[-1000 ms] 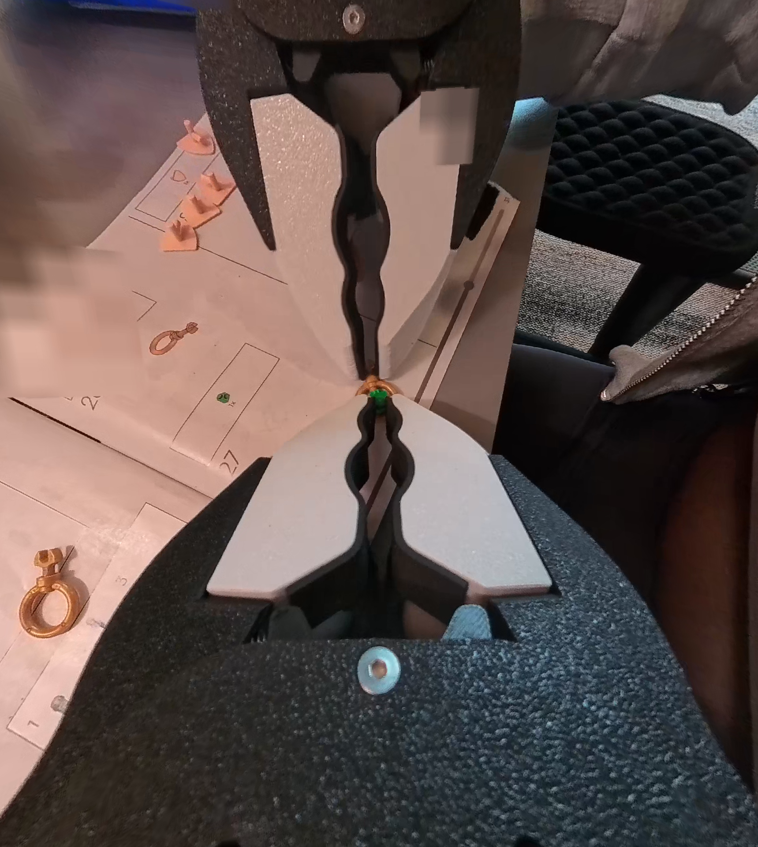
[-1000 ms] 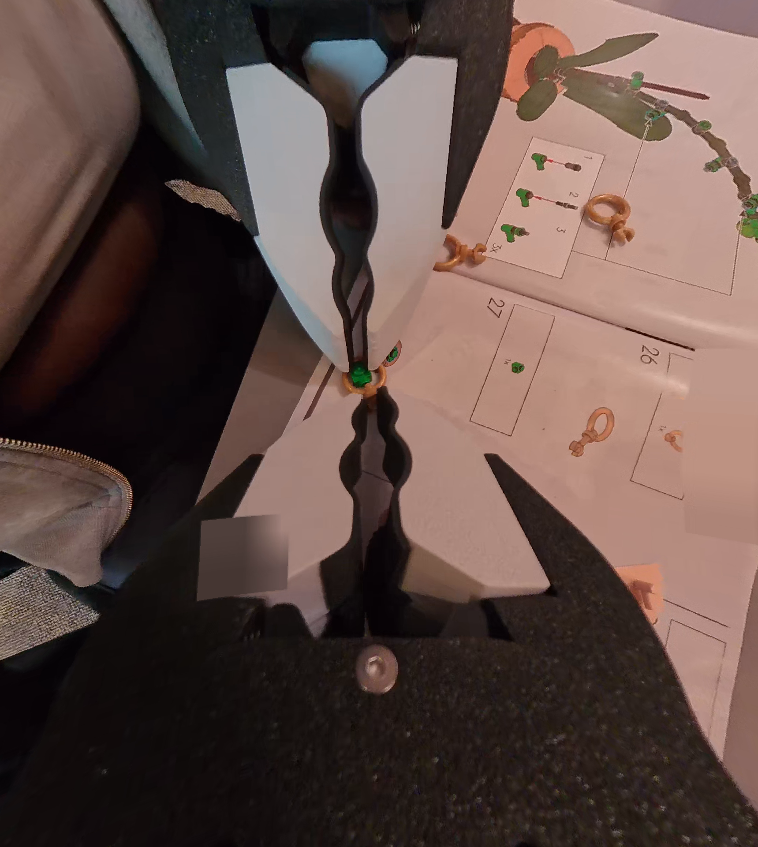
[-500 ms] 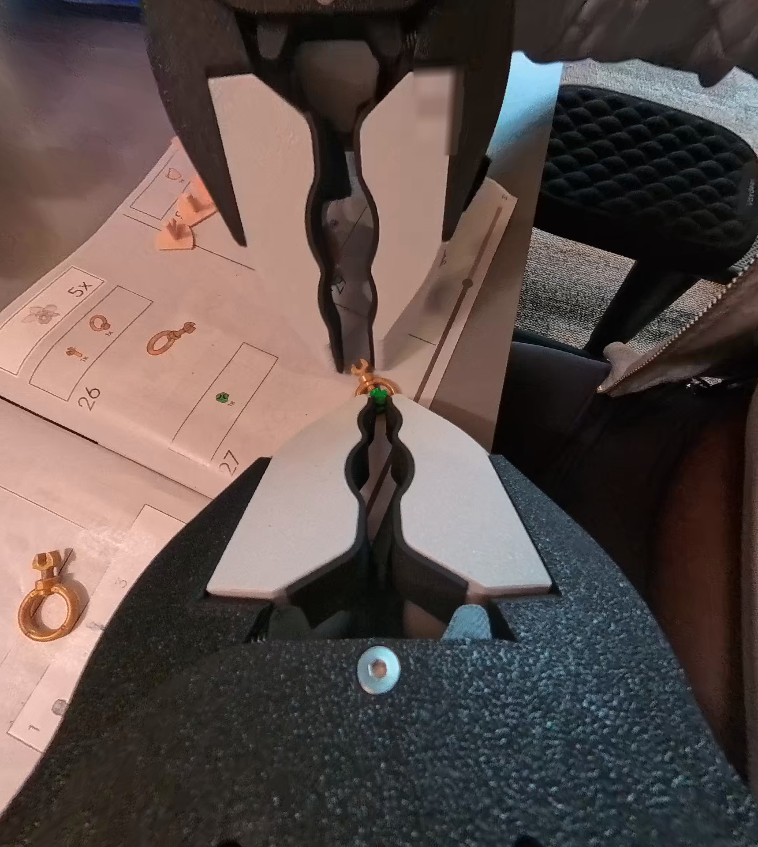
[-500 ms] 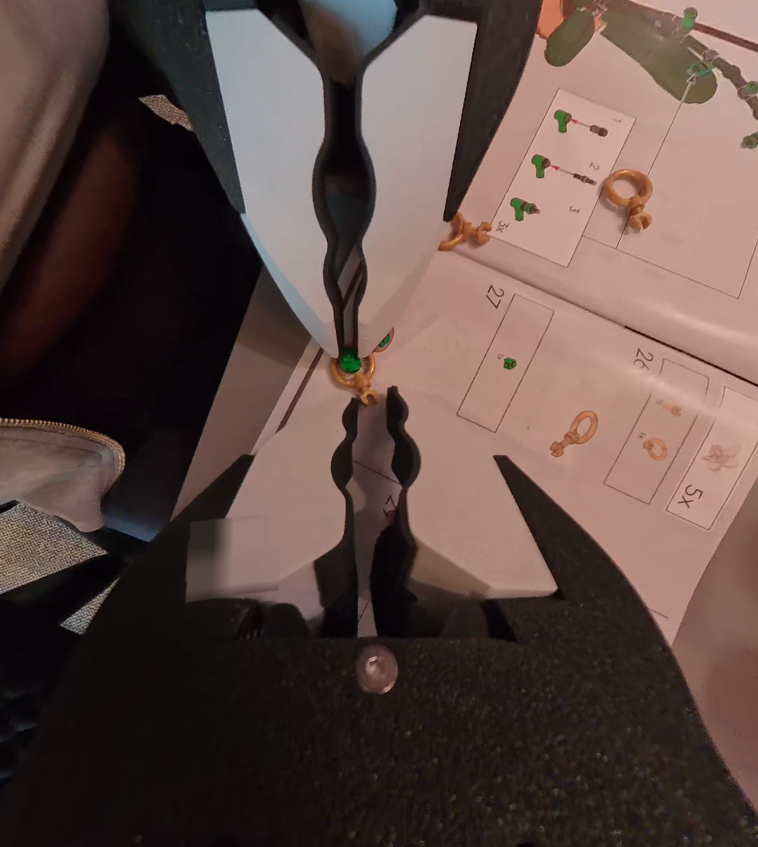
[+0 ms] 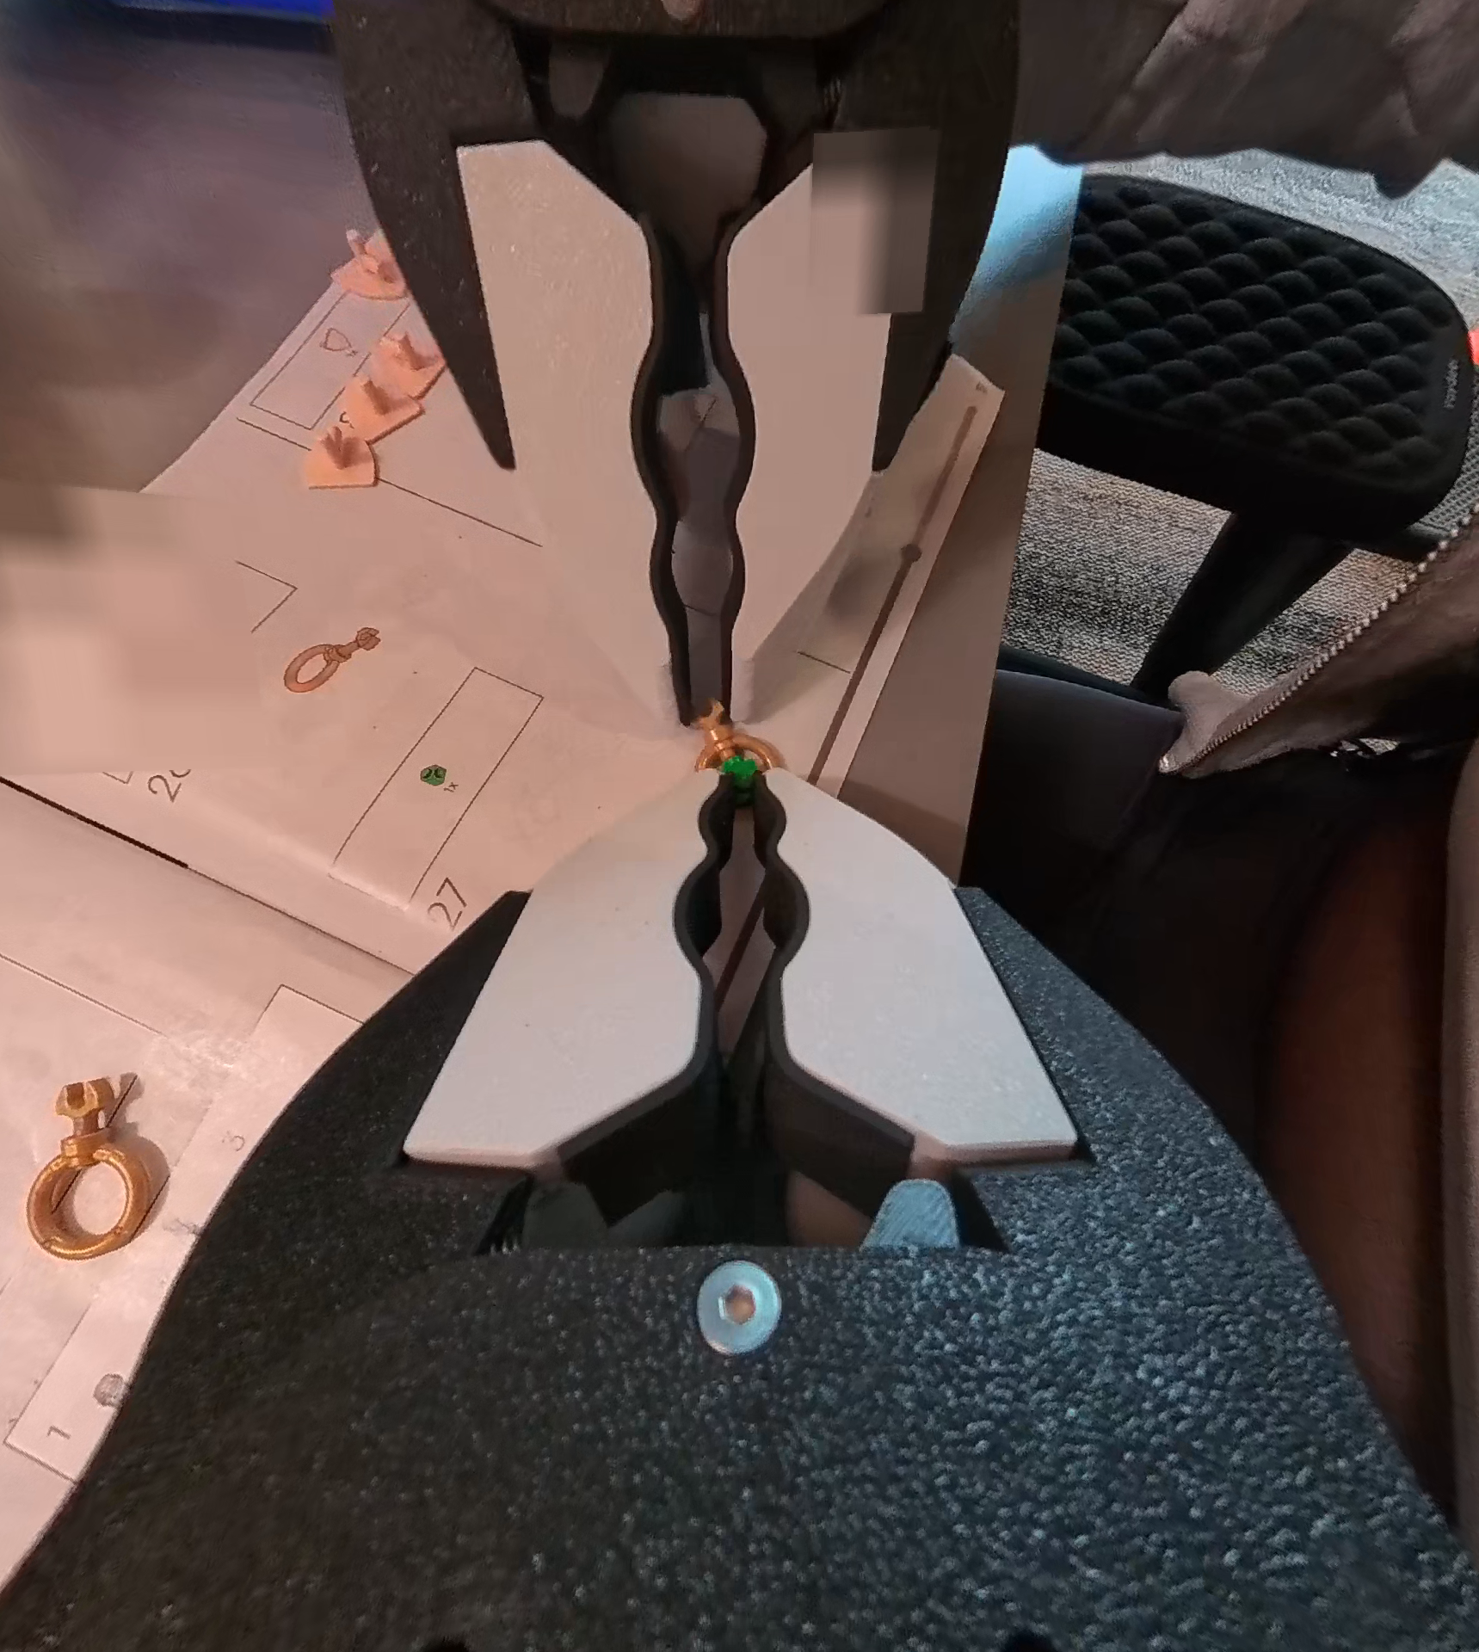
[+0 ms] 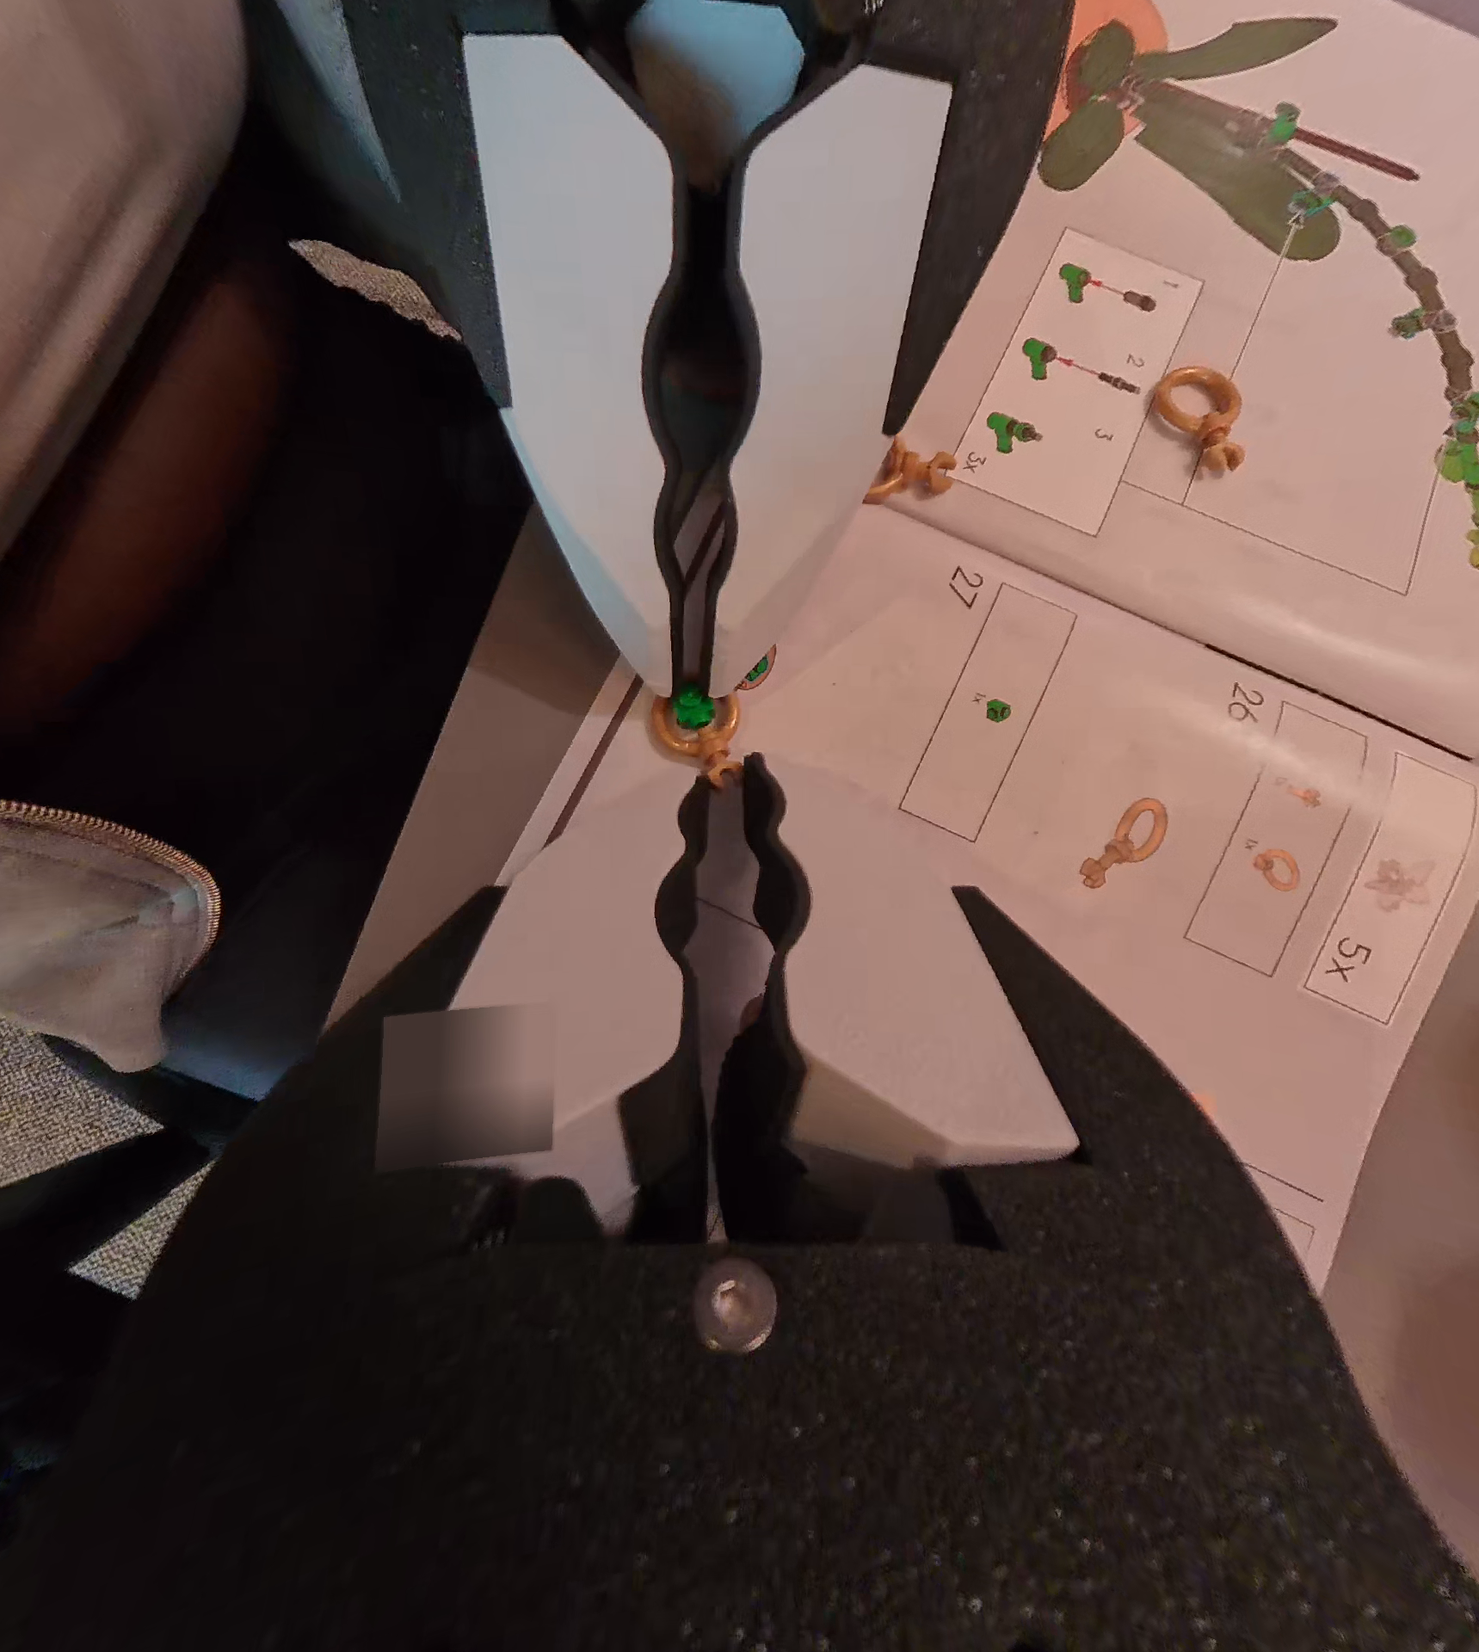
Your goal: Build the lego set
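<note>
Left tongs (image 5: 740, 791) are pinching the green stud (image 5: 737, 771) seated in the gold ring piece (image 6: 693, 722), whose stem is pointing straight into the slightly spread right tongs (image 6: 728, 776) above the instruction booklet (image 6: 1165, 715).

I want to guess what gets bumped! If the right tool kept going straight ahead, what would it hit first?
The gold ring piece, whose stem sits right at the right tool. Just behind it come the green stud and the left tool pinching it. Depth looks tiny, so contact seems almost immediate.
</note>
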`<state>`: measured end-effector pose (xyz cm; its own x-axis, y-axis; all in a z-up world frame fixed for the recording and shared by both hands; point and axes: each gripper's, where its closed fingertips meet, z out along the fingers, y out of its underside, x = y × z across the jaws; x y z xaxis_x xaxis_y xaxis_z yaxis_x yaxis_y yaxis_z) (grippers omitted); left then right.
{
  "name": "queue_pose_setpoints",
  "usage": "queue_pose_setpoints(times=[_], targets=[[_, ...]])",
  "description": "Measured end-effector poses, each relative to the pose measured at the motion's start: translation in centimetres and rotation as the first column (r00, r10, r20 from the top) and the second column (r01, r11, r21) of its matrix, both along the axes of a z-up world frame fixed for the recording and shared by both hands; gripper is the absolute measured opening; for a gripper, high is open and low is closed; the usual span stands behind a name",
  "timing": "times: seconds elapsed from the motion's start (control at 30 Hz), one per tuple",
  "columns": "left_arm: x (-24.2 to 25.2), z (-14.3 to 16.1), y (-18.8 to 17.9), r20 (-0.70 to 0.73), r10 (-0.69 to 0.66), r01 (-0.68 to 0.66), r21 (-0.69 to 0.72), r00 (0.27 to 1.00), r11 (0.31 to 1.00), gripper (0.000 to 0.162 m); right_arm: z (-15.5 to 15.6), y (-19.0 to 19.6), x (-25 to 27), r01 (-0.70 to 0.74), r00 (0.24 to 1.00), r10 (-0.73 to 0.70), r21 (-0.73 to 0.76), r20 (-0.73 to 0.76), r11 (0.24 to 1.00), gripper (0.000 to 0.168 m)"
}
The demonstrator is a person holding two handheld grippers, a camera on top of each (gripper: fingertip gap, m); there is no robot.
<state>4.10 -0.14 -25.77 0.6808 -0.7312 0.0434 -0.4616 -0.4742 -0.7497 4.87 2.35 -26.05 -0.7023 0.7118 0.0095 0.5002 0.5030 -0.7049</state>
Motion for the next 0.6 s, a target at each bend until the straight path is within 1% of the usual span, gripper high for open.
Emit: queue_pose_setpoints(times=[0.03,0.1,0.13,0.6], targets=[[0.02,-0.01,0.00,-0.001,0.000,0.000,0.001,1.000,1.000,0.004,0.02,-0.03,-0.02,0.005,1.000,-0.005,-0.006,-0.004,1.000,0.007],[0.00,-0.01,0.02,0.000,0.001,-0.001,0.001,1.000,1.000,0.004,0.02,-0.05,-0.11,0.012,1.000,-0.012,-0.026,-0.010,1.000,0.009],[-0.01,-0.01,0.00,0.000,0.001,-0.001,0.001,1.000,1.000,0.004,0.01,-0.06,-0.19,0.014,1.000,-0.014,-0.035,-0.013,0.999,0.007],[-0.04,0.02,-0.03,0.005,0.002,-0.002,-0.002,1.000,1.000,0.004,0.21,-0.31,0.00,0.010,1.000,-0.012,-0.091,-0.024,0.996,0.007]])
